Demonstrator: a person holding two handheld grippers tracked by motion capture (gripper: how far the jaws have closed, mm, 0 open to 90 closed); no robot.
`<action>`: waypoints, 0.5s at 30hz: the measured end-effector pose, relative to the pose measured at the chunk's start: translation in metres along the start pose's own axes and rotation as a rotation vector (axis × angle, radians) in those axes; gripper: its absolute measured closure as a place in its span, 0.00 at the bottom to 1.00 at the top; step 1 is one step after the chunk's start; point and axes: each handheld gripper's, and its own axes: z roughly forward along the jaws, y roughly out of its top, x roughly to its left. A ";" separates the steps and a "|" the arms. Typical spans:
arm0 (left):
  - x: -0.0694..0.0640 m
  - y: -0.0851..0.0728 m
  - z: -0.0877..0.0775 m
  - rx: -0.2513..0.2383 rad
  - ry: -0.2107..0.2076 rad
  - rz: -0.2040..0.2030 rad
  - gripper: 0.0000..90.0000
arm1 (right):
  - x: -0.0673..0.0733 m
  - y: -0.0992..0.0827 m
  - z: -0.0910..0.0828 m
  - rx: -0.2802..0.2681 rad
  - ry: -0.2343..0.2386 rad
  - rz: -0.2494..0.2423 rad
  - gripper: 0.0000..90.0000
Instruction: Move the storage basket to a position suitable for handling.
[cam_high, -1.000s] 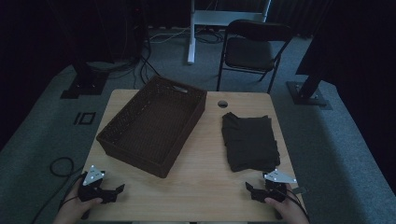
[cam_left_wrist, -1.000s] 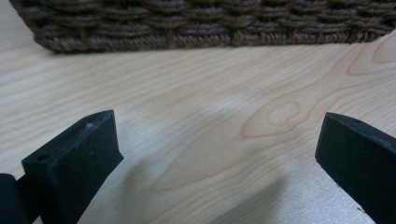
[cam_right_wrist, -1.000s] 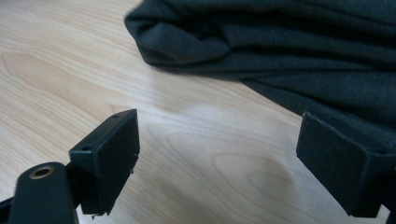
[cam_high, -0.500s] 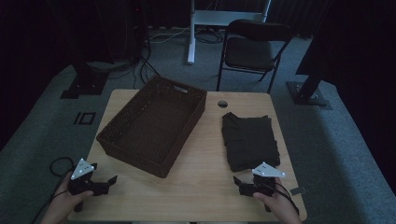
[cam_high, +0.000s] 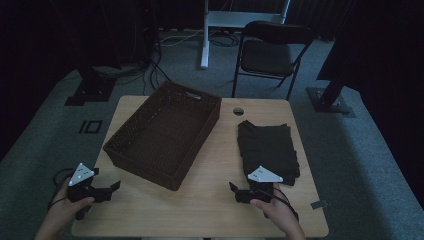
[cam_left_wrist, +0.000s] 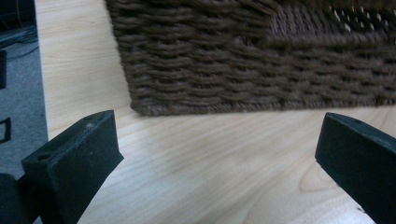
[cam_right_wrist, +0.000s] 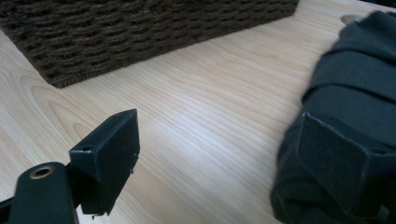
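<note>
Folded dark cloth (cam_high: 268, 147) lies on right half of the wooden table (cam_high: 210, 200), near edge just beside the right gripper (cam_high: 239, 192). Right gripper jaws spread wide, nothing between them; in the right gripper view one jaw sits in front of the cloth (cam_right_wrist: 345, 112), the other over bare wood. Left gripper (cam_high: 111, 187) at near-left table corner, jaws also wide apart, empty, over bare table (cam_left_wrist: 210, 163), facing the wicker basket (cam_left_wrist: 252, 51). Basket (cam_high: 165, 135) stands left of centre, set at an angle, apart from cloth. Beyond the table, a folding chair (cam_high: 270, 52) on grey floor.
</note>
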 end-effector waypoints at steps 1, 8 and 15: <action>0.000 0.000 0.000 0.000 0.000 0.000 0.00 | 0.002 0.002 0.002 0.001 0.002 -0.002 0.15; 0.014 0.001 0.003 0.006 0.027 0.004 0.00 | 0.020 0.013 0.014 -0.006 0.025 -0.018 0.15; 0.023 0.013 0.002 -0.029 0.037 0.012 0.00 | 0.032 0.026 0.023 -0.012 0.025 -0.040 0.15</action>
